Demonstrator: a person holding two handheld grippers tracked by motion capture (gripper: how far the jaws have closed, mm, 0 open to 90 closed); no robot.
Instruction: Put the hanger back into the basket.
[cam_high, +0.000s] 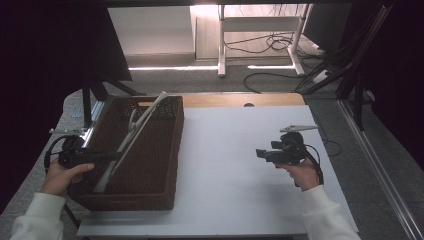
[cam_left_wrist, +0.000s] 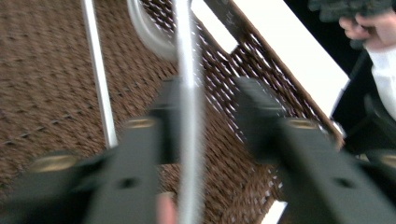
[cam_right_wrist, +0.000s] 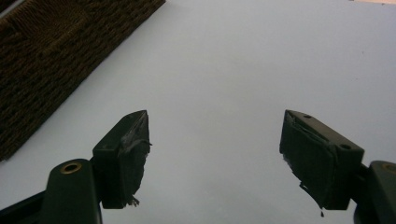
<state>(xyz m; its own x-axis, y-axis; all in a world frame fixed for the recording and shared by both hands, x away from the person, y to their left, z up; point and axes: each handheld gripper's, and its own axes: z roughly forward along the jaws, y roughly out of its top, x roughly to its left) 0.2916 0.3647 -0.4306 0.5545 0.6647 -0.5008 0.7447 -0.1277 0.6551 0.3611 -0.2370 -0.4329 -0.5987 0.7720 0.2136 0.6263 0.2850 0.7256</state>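
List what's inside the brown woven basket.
Inside the basket a pale clothes hanger leans from the near floor up past the far rim, with the left gripper around its bar, jaws apart. The hanger and gripper cover part of the floor.

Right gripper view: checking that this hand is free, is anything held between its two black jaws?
No: the right gripper stands open with just the bare white tabletop beyond.

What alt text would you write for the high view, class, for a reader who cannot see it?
A person's left gripper reaches into a brown woven basket at a long pale hanger leaning inside it, on a white table. The right gripper hovers open above the table, holding nothing.
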